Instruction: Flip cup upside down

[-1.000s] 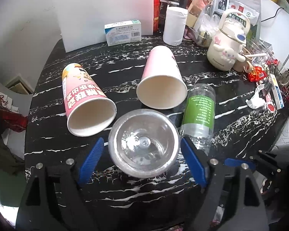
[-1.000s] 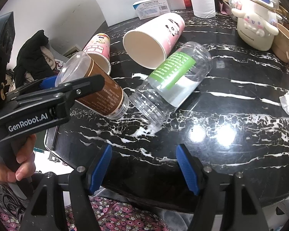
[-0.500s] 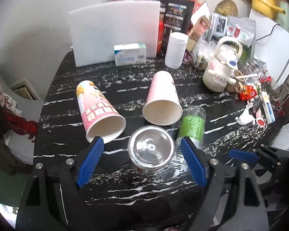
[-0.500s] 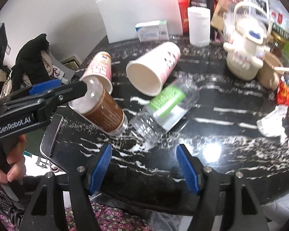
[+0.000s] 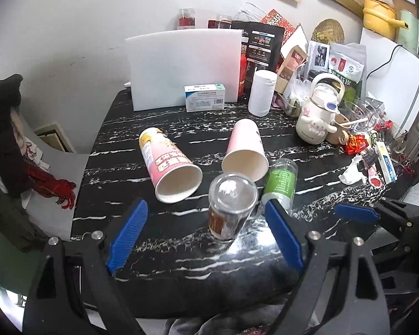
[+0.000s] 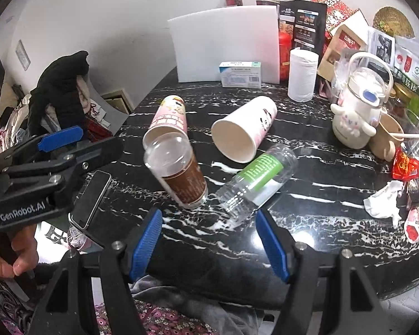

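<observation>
1. Cup (image 5: pixel 231 208) of clear plastic with a brown label stands upside down on the black marble table (image 5: pixel 181 254), its closed base facing up and its mouth on the tabletop
2. Seen from the right wrist, the cup (image 6: pixel 178 171) sits near the front edge of the table (image 6: pixel 307 223), just beside a clear bottle (image 6: pixel 255 184) with a green label lying on its side
3. Left gripper (image 5: pixel 206 240) is spread wide, its blue fingers (image 5: pixel 127 236) on either side of the cup and touching nothing
4. Right gripper (image 6: pixel 209 247) is likewise open, its blue fingers (image 6: pixel 146 244) over the near table edge and holding nothing
5. Two paper cups lie on their sides behind the clear cup: a pink printed one (image 5: pixel 169 164) to the left and a pale pink one (image 5: pixel 245 153) to the right, both mouths towards the cameras
6. Farther back stand a white foam board (image 5: pixel 181 67), a small medicine box (image 5: pixel 205 97), a white paper roll (image 5: pixel 261 92) and a white kettle (image 5: pixel 315 117)
7. A phone (image 6: pixel 90 198) rests on the left corner of the table
</observation>
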